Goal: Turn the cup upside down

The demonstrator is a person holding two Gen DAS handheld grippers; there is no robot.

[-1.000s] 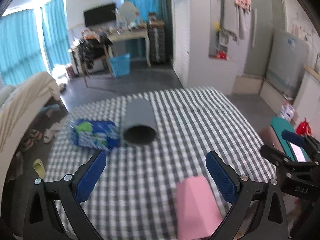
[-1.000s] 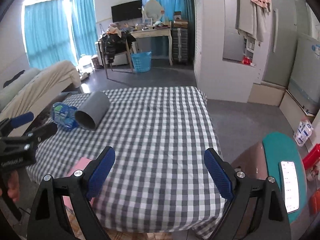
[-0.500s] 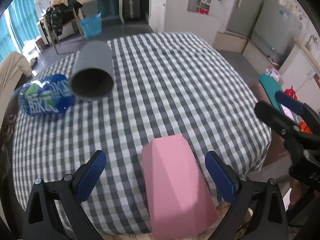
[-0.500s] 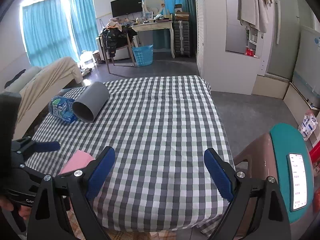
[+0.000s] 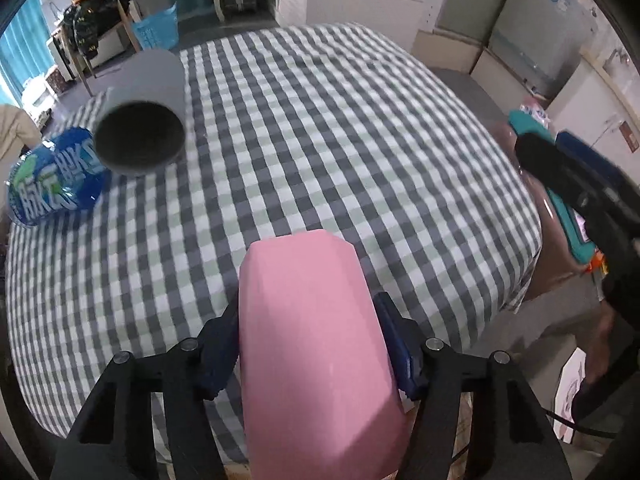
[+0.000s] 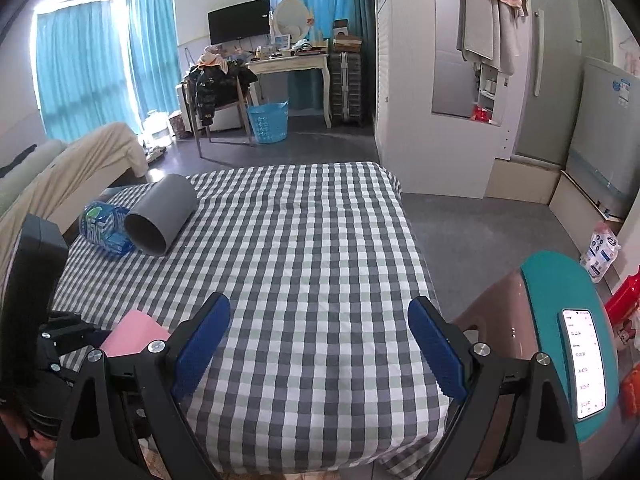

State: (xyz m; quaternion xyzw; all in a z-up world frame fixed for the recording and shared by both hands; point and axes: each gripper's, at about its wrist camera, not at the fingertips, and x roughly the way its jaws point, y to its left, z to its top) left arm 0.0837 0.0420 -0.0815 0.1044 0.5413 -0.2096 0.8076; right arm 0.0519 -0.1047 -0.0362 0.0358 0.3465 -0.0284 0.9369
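A pink faceted cup point(image 5: 316, 340) lies on its side at the near edge of the checked table point(image 5: 320, 128), its base pointing away from me. My left gripper point(image 5: 310, 344) is shut on the cup, blue pads pressing both sides. In the right wrist view the cup point(image 6: 134, 334) shows at lower left with the left gripper around it. My right gripper point(image 6: 320, 344) is open and empty above the table's near right part; it also shows in the left wrist view point(image 5: 576, 184).
A grey cylinder point(image 5: 144, 116) lies on its side at the far left, open end toward me, beside a blue packet point(image 5: 56, 180). A teal stool point(image 6: 560, 344) with a lit phone point(image 6: 584, 364) stands right of the table.
My left gripper has moved forward and down around the pink cup and closed on it. The right gripper has stayed open, nearly still.
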